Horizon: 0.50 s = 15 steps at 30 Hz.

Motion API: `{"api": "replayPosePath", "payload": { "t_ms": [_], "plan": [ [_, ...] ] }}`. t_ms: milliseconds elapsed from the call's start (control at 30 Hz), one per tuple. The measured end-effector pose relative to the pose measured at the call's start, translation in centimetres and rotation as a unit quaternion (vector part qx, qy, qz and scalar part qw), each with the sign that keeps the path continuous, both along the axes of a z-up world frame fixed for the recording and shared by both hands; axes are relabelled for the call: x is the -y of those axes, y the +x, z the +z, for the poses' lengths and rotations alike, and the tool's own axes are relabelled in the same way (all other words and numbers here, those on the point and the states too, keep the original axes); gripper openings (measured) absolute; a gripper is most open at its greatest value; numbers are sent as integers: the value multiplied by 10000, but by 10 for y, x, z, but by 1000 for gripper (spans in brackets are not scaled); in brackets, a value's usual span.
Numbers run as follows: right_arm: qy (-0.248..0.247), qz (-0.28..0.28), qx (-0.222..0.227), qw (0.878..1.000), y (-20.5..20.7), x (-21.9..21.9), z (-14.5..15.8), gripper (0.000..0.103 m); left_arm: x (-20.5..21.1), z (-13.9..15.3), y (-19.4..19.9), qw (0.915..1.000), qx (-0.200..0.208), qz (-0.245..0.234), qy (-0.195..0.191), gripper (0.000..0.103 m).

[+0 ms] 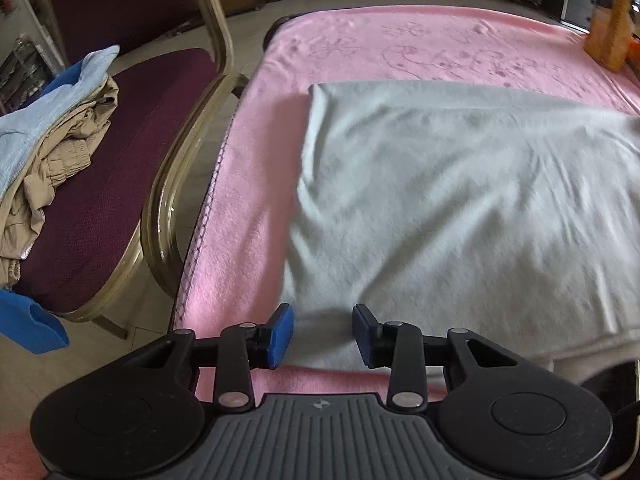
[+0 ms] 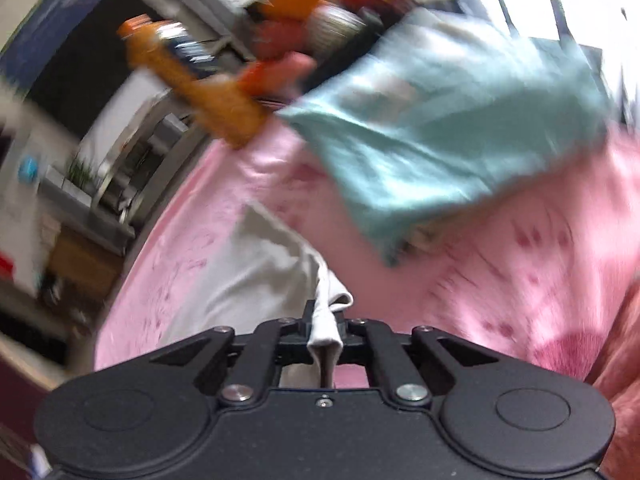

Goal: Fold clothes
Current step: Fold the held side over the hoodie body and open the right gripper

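Observation:
A pale grey garment (image 1: 460,208) lies folded flat on the pink blanket (image 1: 400,40). My left gripper (image 1: 322,332) is open and empty, its blue pads just over the garment's near left edge. My right gripper (image 2: 326,332) is shut on a bunched edge of the pale grey garment (image 2: 256,268), lifted off the pink blanket (image 2: 520,280). A teal folded garment (image 2: 440,128) lies further on in the blurred right wrist view.
A maroon chair (image 1: 132,152) stands left of the table with a heap of beige and light blue clothes (image 1: 52,140). An orange package (image 1: 610,28) sits at the far right corner; it also shows in the right wrist view (image 2: 208,88) among other clutter.

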State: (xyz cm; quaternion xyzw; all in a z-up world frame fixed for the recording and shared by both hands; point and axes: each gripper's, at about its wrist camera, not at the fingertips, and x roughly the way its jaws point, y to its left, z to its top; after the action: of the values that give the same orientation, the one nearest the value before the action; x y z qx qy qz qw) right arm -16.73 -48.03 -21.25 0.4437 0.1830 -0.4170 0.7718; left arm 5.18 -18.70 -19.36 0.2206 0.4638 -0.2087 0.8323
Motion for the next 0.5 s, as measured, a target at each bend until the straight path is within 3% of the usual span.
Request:
{"api": "replayPosePath", "payload": {
  "t_ms": [100,200,333,500],
  "plan": [
    [-816,568,-432,9941,27,-33,39,5,-17,12,-8,9996,-199,-163,-117,37],
    [-1474,1237,-747,9785,60,-73,71,5,-42,29,-18,9978,-415,-285,-421,40],
    [-2186,2274,-1067,9429,112,-137,86,5,-77,43,-21,9949,-503,-159,-855,40],
    [-2678,3344,-1246,8949,175,-204,78,5,-112,55,5,9892,-175,621,-1315,40]
  ]
}}
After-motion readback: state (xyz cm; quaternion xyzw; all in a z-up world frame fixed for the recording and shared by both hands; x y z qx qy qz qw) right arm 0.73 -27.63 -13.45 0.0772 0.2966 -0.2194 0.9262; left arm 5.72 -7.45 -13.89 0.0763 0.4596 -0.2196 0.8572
